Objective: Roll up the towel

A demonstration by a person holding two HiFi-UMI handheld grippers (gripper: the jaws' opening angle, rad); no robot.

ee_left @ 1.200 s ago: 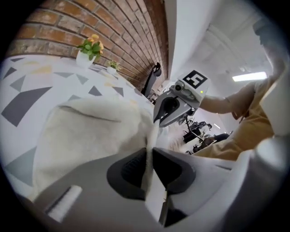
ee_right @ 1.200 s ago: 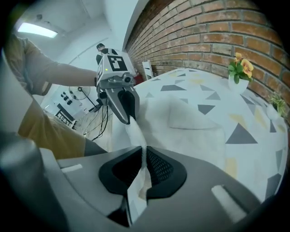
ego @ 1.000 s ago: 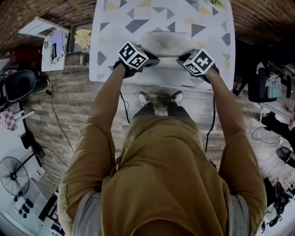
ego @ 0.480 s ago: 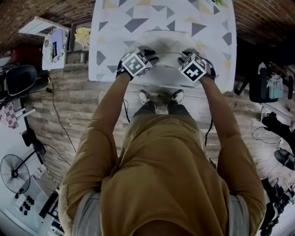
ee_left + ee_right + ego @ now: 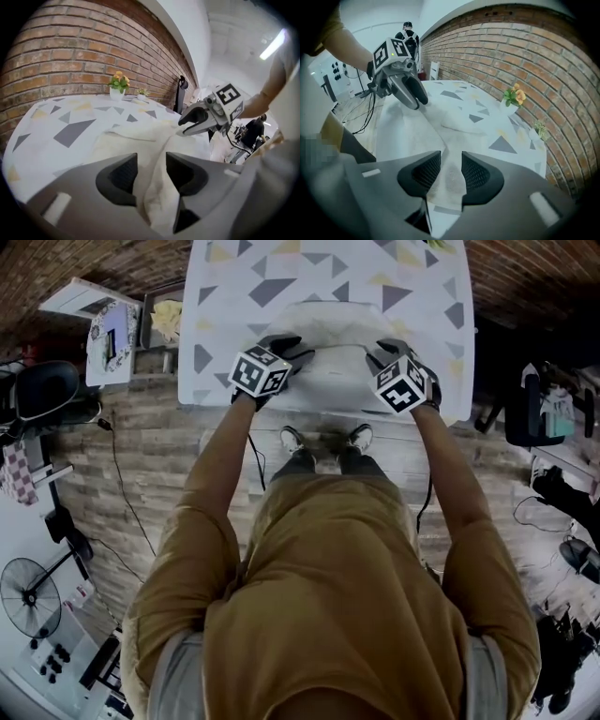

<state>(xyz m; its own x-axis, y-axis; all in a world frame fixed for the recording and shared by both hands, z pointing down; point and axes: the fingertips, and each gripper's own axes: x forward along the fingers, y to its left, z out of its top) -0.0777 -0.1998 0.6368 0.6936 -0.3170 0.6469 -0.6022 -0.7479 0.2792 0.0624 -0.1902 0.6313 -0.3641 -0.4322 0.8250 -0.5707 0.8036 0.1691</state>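
Two grippers (image 5: 150, 171) (image 5: 451, 171), ribbed fingers (image 5: 477, 176) just opening, straddle the soft rumpled towel (image 5: 333, 338).

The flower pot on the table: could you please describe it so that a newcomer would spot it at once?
Find the brick wall; before it stands a table patterned with grey and yellow triangles. At the table's wall end sits the flower pot, beside a smaller plant: it is the taller one, topped with orange-yellow blooms.

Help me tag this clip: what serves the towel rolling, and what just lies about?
Job: towel; table; left gripper and right gripper, jaws just opened, towel between them.
Lying about: potted flowers; fan.
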